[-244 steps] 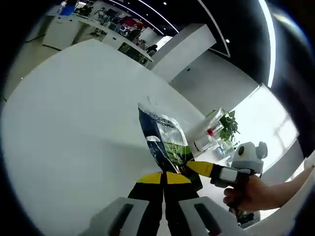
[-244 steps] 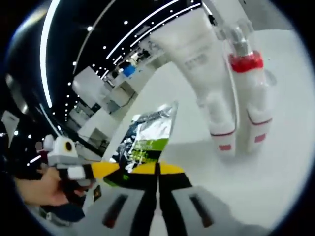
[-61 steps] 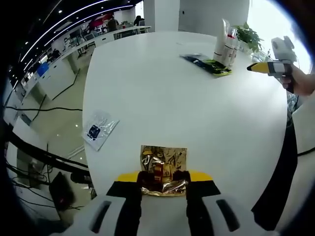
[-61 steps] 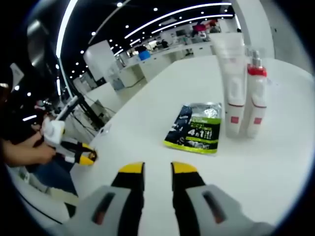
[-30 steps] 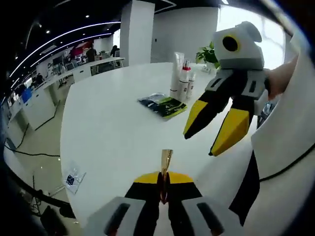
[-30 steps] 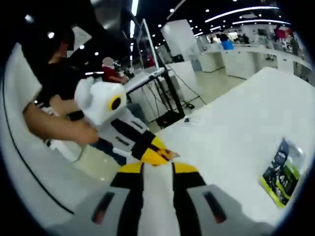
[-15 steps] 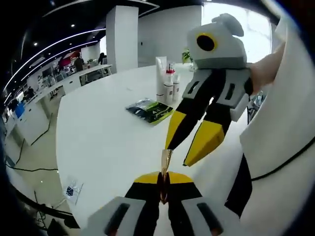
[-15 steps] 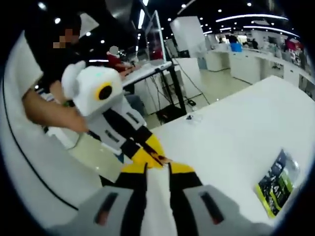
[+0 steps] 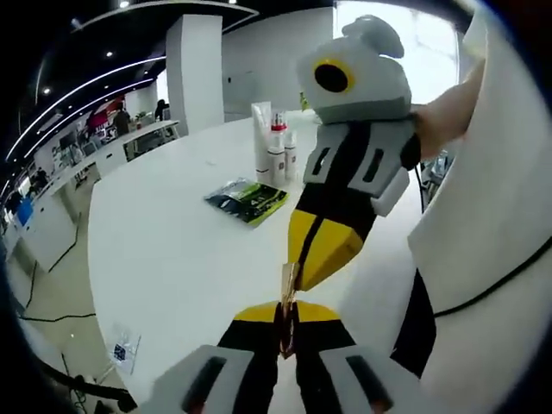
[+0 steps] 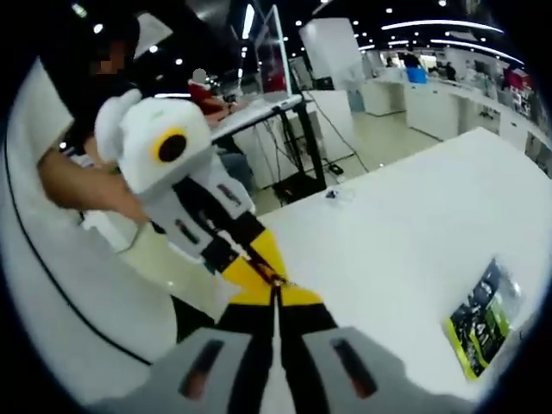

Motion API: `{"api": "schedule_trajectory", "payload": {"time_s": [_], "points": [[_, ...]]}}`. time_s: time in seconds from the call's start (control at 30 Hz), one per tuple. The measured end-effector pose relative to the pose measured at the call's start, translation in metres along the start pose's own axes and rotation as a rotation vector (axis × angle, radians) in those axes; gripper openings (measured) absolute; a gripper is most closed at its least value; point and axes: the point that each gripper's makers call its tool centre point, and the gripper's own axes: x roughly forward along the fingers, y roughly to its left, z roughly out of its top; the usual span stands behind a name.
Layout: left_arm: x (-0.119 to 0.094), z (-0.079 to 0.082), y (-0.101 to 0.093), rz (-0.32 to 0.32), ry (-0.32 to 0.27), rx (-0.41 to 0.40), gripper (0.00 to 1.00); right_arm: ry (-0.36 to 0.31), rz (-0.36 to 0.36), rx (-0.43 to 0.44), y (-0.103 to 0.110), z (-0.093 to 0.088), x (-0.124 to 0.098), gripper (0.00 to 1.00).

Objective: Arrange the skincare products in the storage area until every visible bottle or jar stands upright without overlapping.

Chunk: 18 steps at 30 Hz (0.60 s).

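thin gold sachet [image 9: 288, 297] edge-on, both grippers pinching

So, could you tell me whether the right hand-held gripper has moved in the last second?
Yes. In the left gripper view, the right hand-held gripper has closed in and shut on the gold sachet, crossing leftward against the white table.

Bright open office: white column [image 9: 195, 65], ceiling light strips [image 10: 435, 23].

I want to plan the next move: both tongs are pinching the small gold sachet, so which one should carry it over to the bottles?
Probably the right tongs: it approaches from the side of the bottles and green sachet. The left tongs can release the gold sachet.
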Motion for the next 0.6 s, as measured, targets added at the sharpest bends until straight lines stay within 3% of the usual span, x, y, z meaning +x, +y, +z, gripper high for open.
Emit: {"api": "schedule_trajectory", "payload": {"time_s": [0.23, 0.33, 0.6], "points": [[-0.001, 0.003, 0.011, 0.040, -0.046, -0.079, 0.22, -0.007, 0.013, 0.073, -0.006, 0.001, 0.001, 0.00], [-0.007, -0.001, 0.021, 0.076, -0.052, -0.108, 0.23, 0.020, -0.004, 0.069, -0.011, -0.003, 0.002, 0.00], [-0.020, -0.015, 0.039, 0.120, -0.099, -0.274, 0.29, -0.020, -0.035, 0.136, -0.038, 0.009, -0.001, 0.00]]}}
